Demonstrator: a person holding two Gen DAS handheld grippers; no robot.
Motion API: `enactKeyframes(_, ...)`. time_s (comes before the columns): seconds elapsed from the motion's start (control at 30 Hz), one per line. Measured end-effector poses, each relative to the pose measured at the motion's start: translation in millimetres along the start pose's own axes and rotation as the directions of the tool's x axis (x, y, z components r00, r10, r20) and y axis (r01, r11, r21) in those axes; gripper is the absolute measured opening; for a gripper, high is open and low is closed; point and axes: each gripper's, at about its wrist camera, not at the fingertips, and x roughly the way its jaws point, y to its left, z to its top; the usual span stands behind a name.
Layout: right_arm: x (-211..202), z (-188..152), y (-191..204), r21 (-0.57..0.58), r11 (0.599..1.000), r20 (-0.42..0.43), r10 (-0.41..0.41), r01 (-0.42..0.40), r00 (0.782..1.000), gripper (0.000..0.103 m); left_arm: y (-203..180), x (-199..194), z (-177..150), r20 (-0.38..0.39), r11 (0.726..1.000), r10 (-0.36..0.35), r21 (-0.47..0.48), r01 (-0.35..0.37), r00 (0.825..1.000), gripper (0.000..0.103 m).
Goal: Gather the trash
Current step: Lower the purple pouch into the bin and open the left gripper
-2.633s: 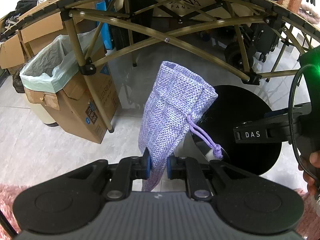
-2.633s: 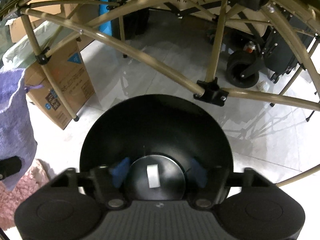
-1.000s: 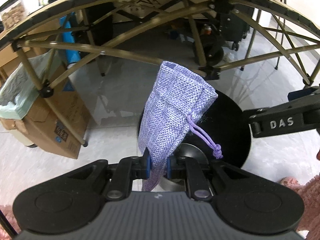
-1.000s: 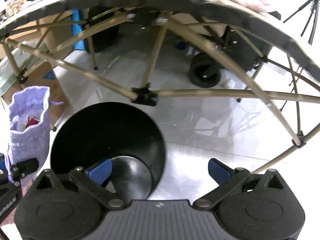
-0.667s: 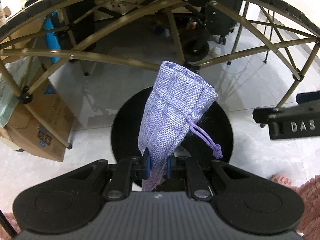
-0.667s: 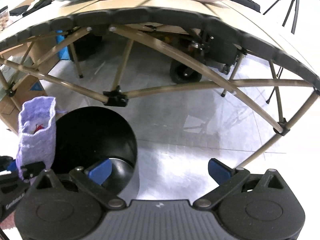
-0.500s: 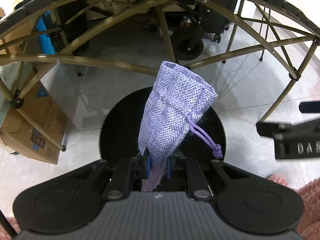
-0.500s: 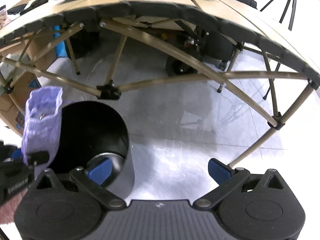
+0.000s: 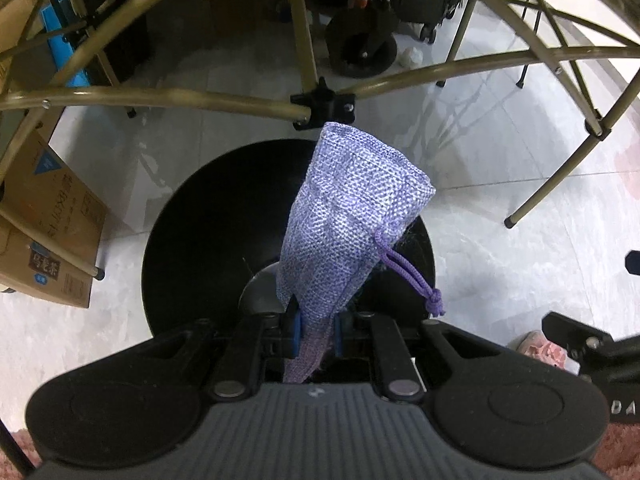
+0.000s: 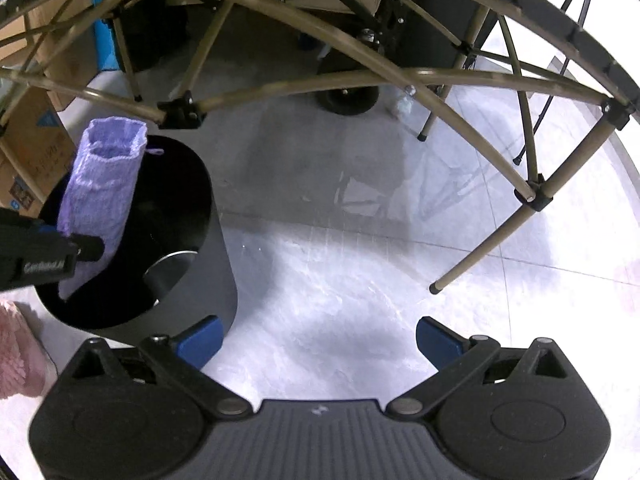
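Purple woven pouch (image 9: 352, 216), drawstring type: the left tool (image 9: 316, 330) is pinching its bottom end, mouth pointing away, over the open black bin (image 9: 200, 248) on the floor. The right tool (image 10: 318, 338) is standing wide and empty beside the bin. Risks: the thin pinch is liable to slip; the dangling cord (image 9: 412, 280) could snag the rim; tipped off-centre, contents would be landing on the tiles.
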Motion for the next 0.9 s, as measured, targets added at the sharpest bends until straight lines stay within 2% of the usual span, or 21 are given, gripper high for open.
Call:
enactKeyframes(0.43, 13.6, -4.0, 15.9, -0.088, 0.996, -0.055, 0.005, -0.01, 0.998, 0.103, -1.3, 18.0, 3.4, -0.077, 1.0, 0.024, -0.01, -0.025, 0.997, 0.015)
enactKeyframes(0.9, 19.0, -4.2, 26.8, -0.136, 0.99, -0.071, 0.02, -0.03, 0.997, 0.103, 0.2, 21.7, 1.7, -0.098, 0.999, 0.049, -0.018, -0.051, 0.994, 0.015)
